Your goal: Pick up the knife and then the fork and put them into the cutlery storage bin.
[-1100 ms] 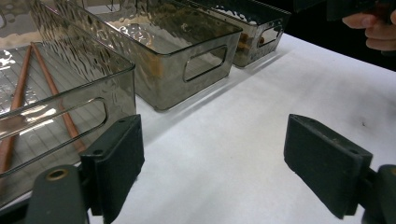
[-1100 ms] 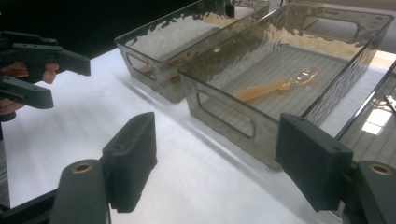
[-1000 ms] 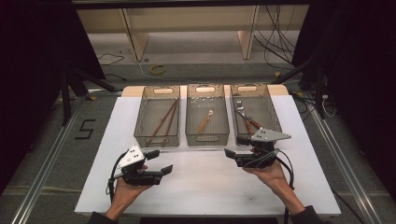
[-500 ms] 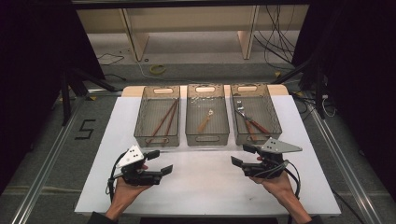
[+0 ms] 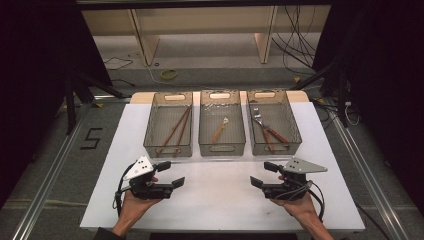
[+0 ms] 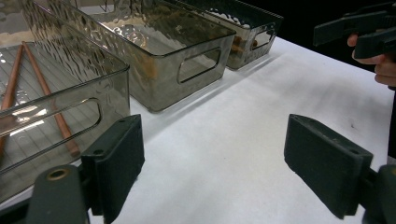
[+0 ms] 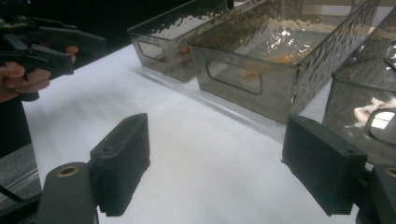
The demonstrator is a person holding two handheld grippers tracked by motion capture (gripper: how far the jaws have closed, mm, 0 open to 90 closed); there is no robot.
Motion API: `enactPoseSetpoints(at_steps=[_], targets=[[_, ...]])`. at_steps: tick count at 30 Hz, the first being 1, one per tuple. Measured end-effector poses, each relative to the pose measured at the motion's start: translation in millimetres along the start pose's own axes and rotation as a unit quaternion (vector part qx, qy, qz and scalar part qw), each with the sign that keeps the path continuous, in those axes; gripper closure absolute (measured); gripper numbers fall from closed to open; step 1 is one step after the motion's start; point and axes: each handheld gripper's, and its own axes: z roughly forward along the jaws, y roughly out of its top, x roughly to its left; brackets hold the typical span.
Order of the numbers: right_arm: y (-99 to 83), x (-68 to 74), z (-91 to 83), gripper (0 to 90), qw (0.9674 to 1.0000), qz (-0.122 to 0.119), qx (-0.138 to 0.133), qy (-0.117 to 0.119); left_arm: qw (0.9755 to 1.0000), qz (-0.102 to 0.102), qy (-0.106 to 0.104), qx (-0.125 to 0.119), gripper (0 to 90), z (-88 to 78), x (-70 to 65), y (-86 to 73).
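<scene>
Tongs (image 5: 267,131) in the bin (image 5: 295,131) beyond my empty, wide-open right gripper (image 5: 264,175) look light, stiff, slippery; I'd pinch mid-handle.

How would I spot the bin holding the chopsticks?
On the white table three clear bins stand in a row at the far edge. The chopstick bin is the leftmost, ahead of the left gripper. It alone holds two long reddish-brown sticks; its neighbours hold shorter utensils.
</scene>
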Motion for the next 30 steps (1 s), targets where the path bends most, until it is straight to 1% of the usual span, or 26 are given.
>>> enactPoseSetpoints(at_steps=[11, 17, 30], targets=[[-7.1, -1.2, -2.3, 22.8, 1.0, 0.001, 0.005, -0.006, 1.0, 0.0, -0.002, 0.002, 19.5, 1.0, 0.4, 0.0], [-6.4, 0.3, -3.0, 22.9, 1.0, -0.004, 0.003, -0.008, 1.0, -0.001, -0.002, 0.002, 19.5, 0.8, 0.6, 0.0], [-6.0, 0.0, -4.5, 23.0, 1.0, -0.004, 0.0, -0.009, 1.0, -0.001, -0.001, 0.002, 19.5, 1.0, 0.9, -0.1]])
